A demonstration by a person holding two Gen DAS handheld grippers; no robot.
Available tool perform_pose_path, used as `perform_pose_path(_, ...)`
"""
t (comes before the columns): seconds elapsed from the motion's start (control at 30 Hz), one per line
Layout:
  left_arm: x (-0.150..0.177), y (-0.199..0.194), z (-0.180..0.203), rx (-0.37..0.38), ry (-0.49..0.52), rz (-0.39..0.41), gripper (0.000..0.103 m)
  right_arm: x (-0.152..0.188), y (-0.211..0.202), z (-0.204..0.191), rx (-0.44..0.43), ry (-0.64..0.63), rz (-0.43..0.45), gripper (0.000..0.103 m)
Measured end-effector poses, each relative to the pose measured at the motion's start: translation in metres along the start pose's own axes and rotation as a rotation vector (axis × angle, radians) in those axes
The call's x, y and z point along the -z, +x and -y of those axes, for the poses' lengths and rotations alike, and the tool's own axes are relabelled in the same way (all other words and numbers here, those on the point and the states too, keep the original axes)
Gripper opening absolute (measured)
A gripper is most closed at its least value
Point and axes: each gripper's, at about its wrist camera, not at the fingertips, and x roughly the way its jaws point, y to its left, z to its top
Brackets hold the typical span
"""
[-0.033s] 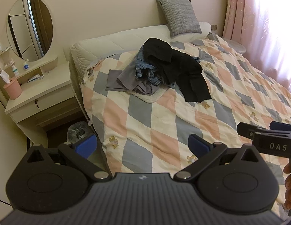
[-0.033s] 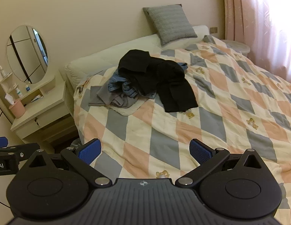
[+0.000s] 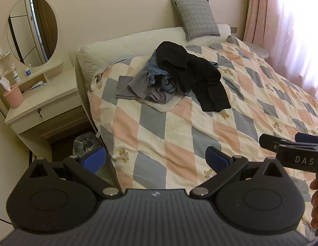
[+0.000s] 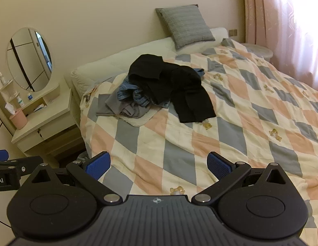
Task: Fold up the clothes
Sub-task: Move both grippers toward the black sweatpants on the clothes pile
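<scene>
My left tool (image 3: 156,160) and right tool (image 4: 159,166) are both wide and hold nothing, well away from the clothes (image 4: 159,90) piled on the bed (image 4: 251,123).

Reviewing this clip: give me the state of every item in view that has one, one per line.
left gripper: open, empty, above the near bed edge
right gripper: open, empty, apart from the clothes
black garment: unfolded, draped on top of the pile
denim garment: crumpled, partly under the black one
grey garment: crumpled, low in the pile
quilt: spread over the bed, wrinkled
grey pillow: upright against the wall
drawer: closed
</scene>
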Motion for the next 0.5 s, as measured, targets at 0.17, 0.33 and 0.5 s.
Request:
perform_pose_path(0.17, -0.001, 0.002, -0.002, -0.001, -0.003, 0.0, 0.102, -0.003, 0.003, 0.0, -0.004, -0.003, 0.001, 0.103)
perform_pose_path(0.33, 0.007, 0.006, -0.001, -0.015, -0.005, 0.005, 0.102, -0.008, 0.0, 0.002, -0.009, -0.01, 0.009, 0.103)
perform_pose_path(0.5, 0.014, 0.014, -0.002, 0.0, -0.012, 0.0, 0.102, -0.013, 0.005, 0.0, 0.001, -0.007, 0.011, 0.103)
